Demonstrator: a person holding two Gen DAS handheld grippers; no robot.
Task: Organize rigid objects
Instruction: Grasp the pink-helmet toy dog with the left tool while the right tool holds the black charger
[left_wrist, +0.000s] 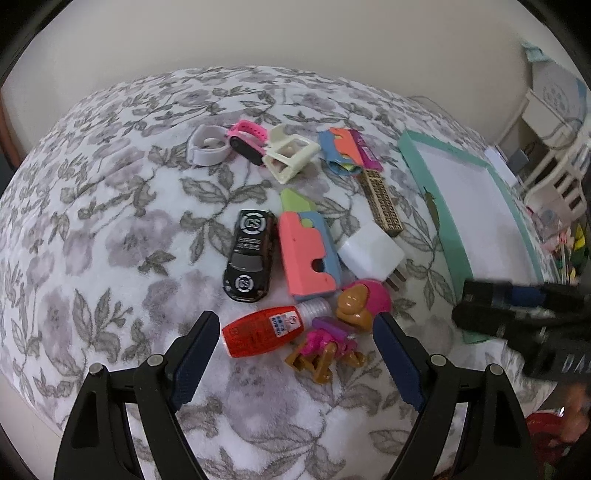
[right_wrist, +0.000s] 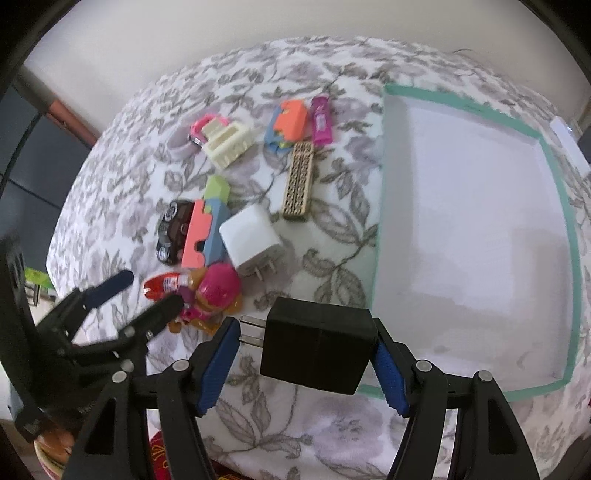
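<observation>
My right gripper (right_wrist: 304, 334) is shut on a black charger (right_wrist: 317, 347), pads on its prongs and far side, held above the floral cloth just left of the teal-rimmed white tray (right_wrist: 379, 184). My left gripper (left_wrist: 295, 319) stands open over a red bottle (left_wrist: 258, 332) and a pink toy figure (left_wrist: 332, 332), touching neither. Behind these lie a black toy car (left_wrist: 249, 254), a pink-and-blue block (left_wrist: 306, 254) and a white charger (left_wrist: 371, 254). In the right wrist view the left gripper (right_wrist: 149, 290) shows at lower left.
Further back lie a patterned beige bar (left_wrist: 382, 206), a cream clip (left_wrist: 290, 155), a pink watch (left_wrist: 247, 136), a white band (left_wrist: 207, 146), an orange-and-blue block (left_wrist: 340, 149) and a magenta packet (left_wrist: 365, 151). The tray (left_wrist: 424, 184) holds nothing. Shelving (left_wrist: 554, 122) stands beyond.
</observation>
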